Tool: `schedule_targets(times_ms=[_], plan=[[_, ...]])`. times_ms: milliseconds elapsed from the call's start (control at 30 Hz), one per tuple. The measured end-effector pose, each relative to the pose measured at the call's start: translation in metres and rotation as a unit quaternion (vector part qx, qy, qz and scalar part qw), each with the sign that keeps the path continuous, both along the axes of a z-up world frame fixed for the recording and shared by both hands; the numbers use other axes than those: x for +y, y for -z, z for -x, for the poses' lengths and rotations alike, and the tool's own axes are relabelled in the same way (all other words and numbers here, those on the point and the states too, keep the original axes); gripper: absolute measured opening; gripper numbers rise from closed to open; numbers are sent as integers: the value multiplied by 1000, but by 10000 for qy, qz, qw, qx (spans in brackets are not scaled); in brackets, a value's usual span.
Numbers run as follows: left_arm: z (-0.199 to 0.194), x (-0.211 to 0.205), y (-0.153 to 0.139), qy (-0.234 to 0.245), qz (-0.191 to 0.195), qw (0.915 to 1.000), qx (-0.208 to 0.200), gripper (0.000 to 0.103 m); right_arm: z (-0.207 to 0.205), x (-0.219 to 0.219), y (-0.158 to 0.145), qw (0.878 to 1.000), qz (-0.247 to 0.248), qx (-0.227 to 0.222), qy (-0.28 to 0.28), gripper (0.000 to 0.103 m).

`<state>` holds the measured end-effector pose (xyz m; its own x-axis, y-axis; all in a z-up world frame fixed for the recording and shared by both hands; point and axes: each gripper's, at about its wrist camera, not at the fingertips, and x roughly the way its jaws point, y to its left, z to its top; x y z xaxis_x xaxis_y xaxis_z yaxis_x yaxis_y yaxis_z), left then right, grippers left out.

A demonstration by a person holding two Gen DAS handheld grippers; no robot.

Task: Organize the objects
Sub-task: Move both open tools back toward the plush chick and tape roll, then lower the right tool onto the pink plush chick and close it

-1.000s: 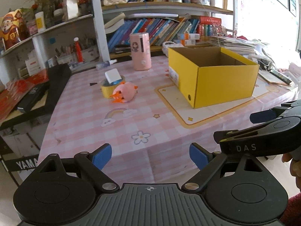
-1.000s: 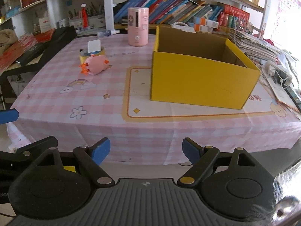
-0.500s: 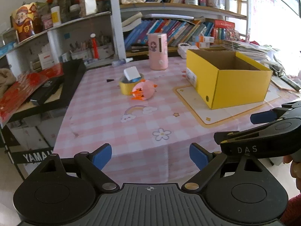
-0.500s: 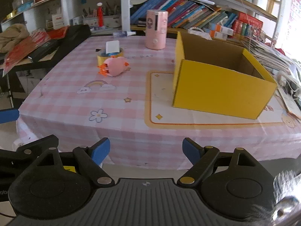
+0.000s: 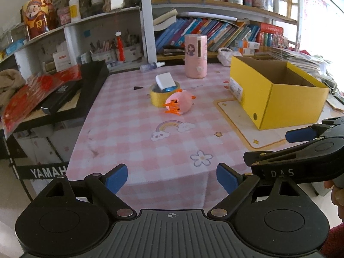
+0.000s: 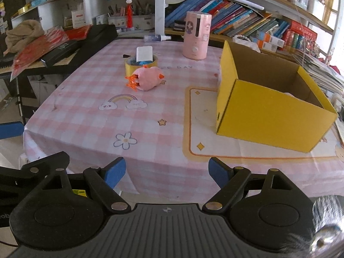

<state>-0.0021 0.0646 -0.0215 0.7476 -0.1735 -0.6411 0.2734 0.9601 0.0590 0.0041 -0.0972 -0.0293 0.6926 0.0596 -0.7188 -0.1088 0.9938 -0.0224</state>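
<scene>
A pink plush chick (image 5: pixel 180 103) (image 6: pixel 148 78) lies on its side mid-table. Behind it stands a yellow tape roll (image 5: pixel 158 97) (image 6: pixel 131 65) with a small white box (image 5: pixel 165 81) (image 6: pixel 144 53) propped in it. A pink cylinder (image 5: pixel 196 56) (image 6: pixel 197 35) stands farther back. An open yellow cardboard box (image 5: pixel 277 95) (image 6: pixel 266 111) sits on the right. My left gripper (image 5: pixel 172 179) and right gripper (image 6: pixel 166 173) hang open and empty off the table's near edge. In the left wrist view the right gripper (image 5: pixel 305 148) shows at the right.
A pink checked tablecloth (image 5: pixel 133 133) (image 6: pixel 86 116) covers the table. A black keyboard case (image 5: pixel 71 90) (image 6: pixel 64 47) with red packets borders the left side. Bookshelves (image 5: pixel 215 32) (image 6: pixel 236 25) line the back, a small bottle (image 6: pixel 156 38) lies at the far edge, papers (image 6: pixel 318 71) pile at right.
Both views have swung so the table's objects sit farther right in frame and more of the left shelving shows. Both grippers stay open and empty; nothing on the table moved.
</scene>
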Motion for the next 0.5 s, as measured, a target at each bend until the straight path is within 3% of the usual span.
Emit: schedule_targets(times_ms=[500], plan=[[-72, -2, 5, -414, 71, 9991, 90, 92, -83, 2, 1, 9992, 10, 21, -390, 81]])
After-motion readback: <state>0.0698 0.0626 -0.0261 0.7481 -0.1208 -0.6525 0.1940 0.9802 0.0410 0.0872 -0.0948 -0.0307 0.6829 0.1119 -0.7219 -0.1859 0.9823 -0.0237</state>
